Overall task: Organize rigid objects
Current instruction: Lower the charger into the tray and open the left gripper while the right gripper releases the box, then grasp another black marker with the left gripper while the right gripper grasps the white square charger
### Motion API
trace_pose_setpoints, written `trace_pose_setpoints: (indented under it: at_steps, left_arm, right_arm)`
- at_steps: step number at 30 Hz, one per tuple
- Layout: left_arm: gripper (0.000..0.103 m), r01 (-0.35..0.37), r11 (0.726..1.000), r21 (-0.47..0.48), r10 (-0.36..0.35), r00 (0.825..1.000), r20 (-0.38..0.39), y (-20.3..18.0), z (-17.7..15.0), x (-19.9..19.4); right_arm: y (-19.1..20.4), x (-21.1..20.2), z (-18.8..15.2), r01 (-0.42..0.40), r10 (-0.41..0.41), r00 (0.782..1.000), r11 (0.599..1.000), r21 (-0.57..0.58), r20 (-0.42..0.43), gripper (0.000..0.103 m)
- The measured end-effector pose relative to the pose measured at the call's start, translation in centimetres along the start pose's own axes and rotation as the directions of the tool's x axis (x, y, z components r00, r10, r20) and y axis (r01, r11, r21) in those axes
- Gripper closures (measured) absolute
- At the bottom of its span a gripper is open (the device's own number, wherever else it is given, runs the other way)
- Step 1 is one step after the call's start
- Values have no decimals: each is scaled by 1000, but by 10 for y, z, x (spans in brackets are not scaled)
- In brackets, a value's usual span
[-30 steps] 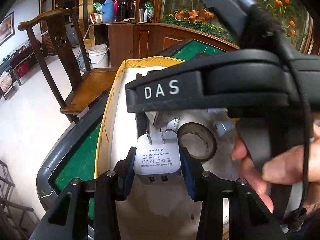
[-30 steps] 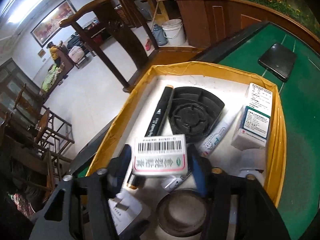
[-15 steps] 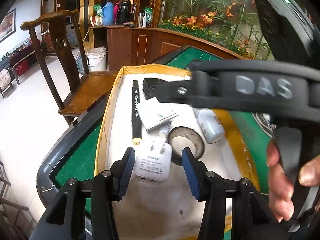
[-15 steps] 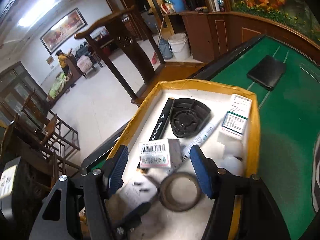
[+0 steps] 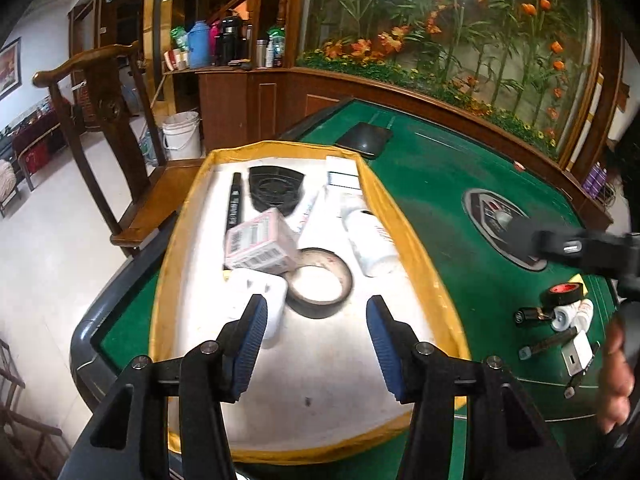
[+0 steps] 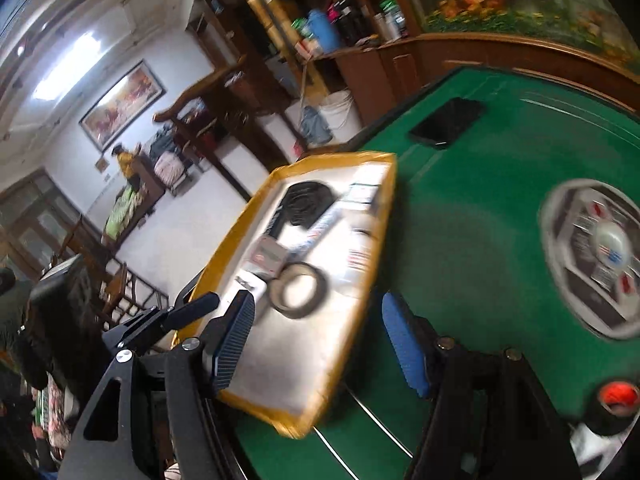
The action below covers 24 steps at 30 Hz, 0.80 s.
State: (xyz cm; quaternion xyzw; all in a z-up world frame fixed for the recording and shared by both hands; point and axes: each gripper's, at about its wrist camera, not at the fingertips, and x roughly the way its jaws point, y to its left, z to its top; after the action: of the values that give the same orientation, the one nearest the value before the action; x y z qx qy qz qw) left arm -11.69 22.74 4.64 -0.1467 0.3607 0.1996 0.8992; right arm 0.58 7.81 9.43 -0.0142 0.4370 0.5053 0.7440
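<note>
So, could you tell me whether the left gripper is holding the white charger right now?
No, the left gripper is open and empty; the white charger lies in the yellow-rimmed tray, beside its left pad.

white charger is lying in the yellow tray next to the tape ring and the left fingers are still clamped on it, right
Not quite. The white charger does lie in the yellow tray beside the tape ring, but the left gripper has let go: its fingers have just been opening and stand apart with nothing between them, as the left wrist view shows.
</note>
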Motion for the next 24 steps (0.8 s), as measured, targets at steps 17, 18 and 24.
trace_pose_setpoints:
  at_steps: [17, 18, 24]
  left_arm:
    - [48, 177, 941, 288, -160, 984, -83, -130, -28, 7]
    - [48, 191, 932, 307, -169, 981, -96, -138, -32, 7]
    - [48, 226, 890, 396, -190, 973, -128, -174, -44, 10]
  right_arm:
    - [-150, -141, -96, 162, -223, 954, 946, 281, 200, 35]
    - [-154, -144, -103, 170, -236, 950, 940, 295, 203, 35]
    - [-184, -161, -128, 194, -292, 933, 901, 388, 211, 35]
